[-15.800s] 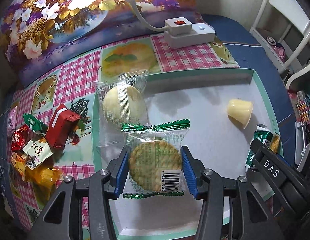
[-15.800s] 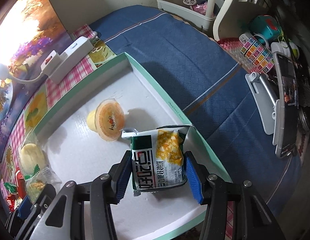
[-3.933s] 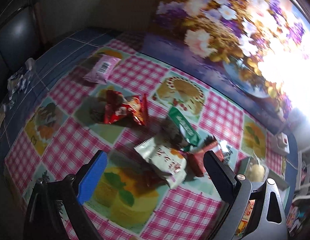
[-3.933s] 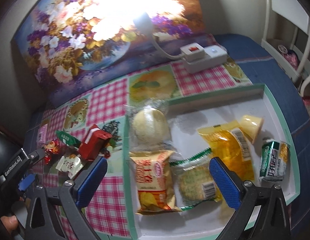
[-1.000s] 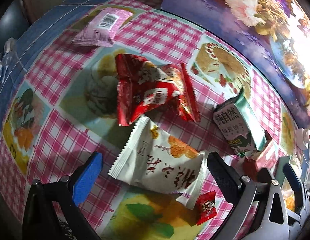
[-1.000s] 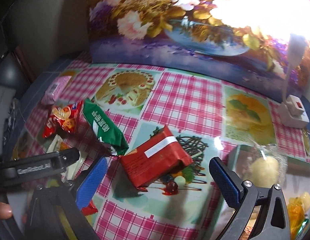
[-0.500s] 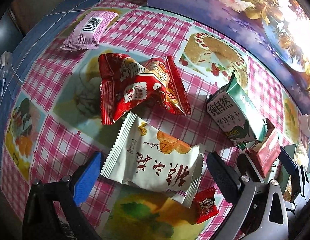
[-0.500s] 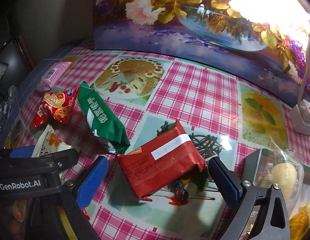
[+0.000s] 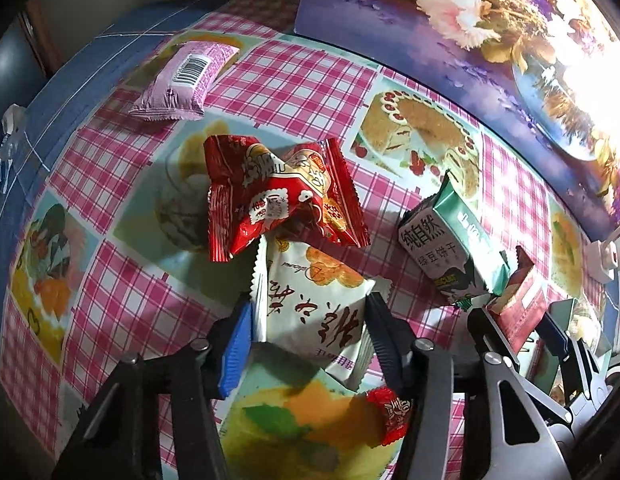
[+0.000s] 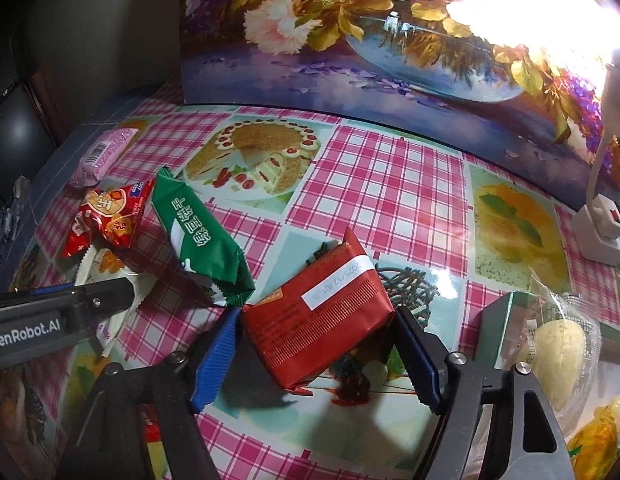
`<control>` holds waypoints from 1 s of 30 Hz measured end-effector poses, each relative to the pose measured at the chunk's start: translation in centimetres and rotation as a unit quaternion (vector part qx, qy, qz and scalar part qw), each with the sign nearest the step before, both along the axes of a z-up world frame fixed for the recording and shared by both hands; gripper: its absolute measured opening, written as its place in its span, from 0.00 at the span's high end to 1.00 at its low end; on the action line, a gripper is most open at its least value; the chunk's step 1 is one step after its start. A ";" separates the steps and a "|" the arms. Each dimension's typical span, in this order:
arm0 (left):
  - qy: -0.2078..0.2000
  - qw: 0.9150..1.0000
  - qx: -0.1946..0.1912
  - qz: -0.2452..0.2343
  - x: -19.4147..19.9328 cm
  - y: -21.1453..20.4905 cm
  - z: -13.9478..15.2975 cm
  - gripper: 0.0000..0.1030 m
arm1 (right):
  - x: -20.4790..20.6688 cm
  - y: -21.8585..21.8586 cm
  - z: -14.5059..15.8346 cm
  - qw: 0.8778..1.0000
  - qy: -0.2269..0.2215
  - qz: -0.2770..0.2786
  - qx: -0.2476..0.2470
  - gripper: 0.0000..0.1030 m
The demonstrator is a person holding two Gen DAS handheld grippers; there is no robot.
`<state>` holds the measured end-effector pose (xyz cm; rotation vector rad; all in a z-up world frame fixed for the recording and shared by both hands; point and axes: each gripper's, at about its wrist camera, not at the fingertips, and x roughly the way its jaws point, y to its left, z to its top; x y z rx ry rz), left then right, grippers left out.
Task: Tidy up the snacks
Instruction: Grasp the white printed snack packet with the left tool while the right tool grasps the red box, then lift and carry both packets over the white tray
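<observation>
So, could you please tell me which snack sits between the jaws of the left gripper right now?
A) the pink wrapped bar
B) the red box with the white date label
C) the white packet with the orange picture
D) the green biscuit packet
C: the left gripper has the white packet between its jaws, which have just been closing onto its sides.

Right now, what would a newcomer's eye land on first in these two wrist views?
The two grips: the left gripper, whose jaws have just been closing, pinches a white snack packet, and the right gripper, also just closing, clamps a red wrapped bar, both low on the pink checked tablecloth. Next comes the glaring floral painting along the back, then a red crinkled packet just beyond the white one.
</observation>
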<state>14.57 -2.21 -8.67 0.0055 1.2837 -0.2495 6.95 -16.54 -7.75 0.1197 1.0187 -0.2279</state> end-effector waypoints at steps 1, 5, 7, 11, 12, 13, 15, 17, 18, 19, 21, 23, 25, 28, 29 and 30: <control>-0.001 1.000 -0.001 0.001 -0.1 0.1 0.2 0.47 | 0.0 0.0 0.1 1.000 -0.002 -0.001 0.001 0.24; -0.005 1.000 -0.007 0.002 0.2 0.2 0.8 0.47 | -0.3 -0.1 0.7 1.000 -0.010 -0.006 0.006 0.24; -0.008 1.000 -0.011 0.004 0.2 0.6 1.3 0.47 | -0.4 -0.1 1.2 1.000 -0.016 -0.007 0.008 0.24; -0.018 1.000 -0.018 0.004 0.3 1.0 2.5 0.47 | -0.8 -0.1 2.5 0.999 -0.030 -0.012 0.008 0.24; -0.023 1.000 -0.018 0.004 0.2 1.1 2.9 0.47 | -0.9 -0.1 2.8 0.999 -0.032 -0.013 0.009 0.24; -0.026 0.999 -0.019 0.003 0.1 1.2 3.2 0.47 | -1.0 0.0 3.1 0.999 -0.035 -0.015 0.011 0.24; -0.034 0.999 -0.020 0.003 -0.1 1.5 4.1 0.47 | -1.4 0.0 3.6 0.999 -0.040 -0.017 0.014 0.24; -0.042 0.999 -0.019 0.000 -0.4 1.7 4.8 0.47 | -1.8 0.0 4.2 0.999 -0.045 -0.019 0.016 0.24; -0.044 0.999 -0.019 0.000 -0.6 1.6 4.8 0.47 | -1.9 0.0 4.4 0.999 -0.046 -0.020 0.017 0.24; -0.047 0.999 -0.020 0.000 -0.7 1.6 5.1 0.47 | -2.0 0.0 4.6 0.999 -0.046 -0.021 0.017 0.24; -0.054 0.998 -0.019 0.000 -1.0 1.6 5.8 0.47 | -2.3 0.0 5.1 0.998 -0.049 -0.024 0.020 0.24; -0.063 0.998 -0.018 -0.001 -1.4 1.6 6.5 0.47 | -2.6 0.1 5.6 0.998 -0.053 -0.026 0.021 0.24; -0.072 0.997 -0.018 -0.003 -1.8 1.6 7.3 0.47 | -3.1 0.2 6.2 0.998 -0.057 -0.029 0.023 0.24; -0.088 0.996 -0.017 -0.010 -2.7 1.3 8.7 0.47 | -3.8 0.3 7.2 0.997 -0.063 -0.033 0.025 0.24; -0.094 0.995 -0.016 -0.014 -3.1 1.1 9.2 0.47 | -4.0 0.3 7.4 0.997 -0.064 -0.035 0.026 0.24; -0.098 0.995 -0.017 -0.017 -3.4 0.9 9.6 0.47 | -4.3 0.3 7.7 0.997 -0.066 -0.038 0.027 0.24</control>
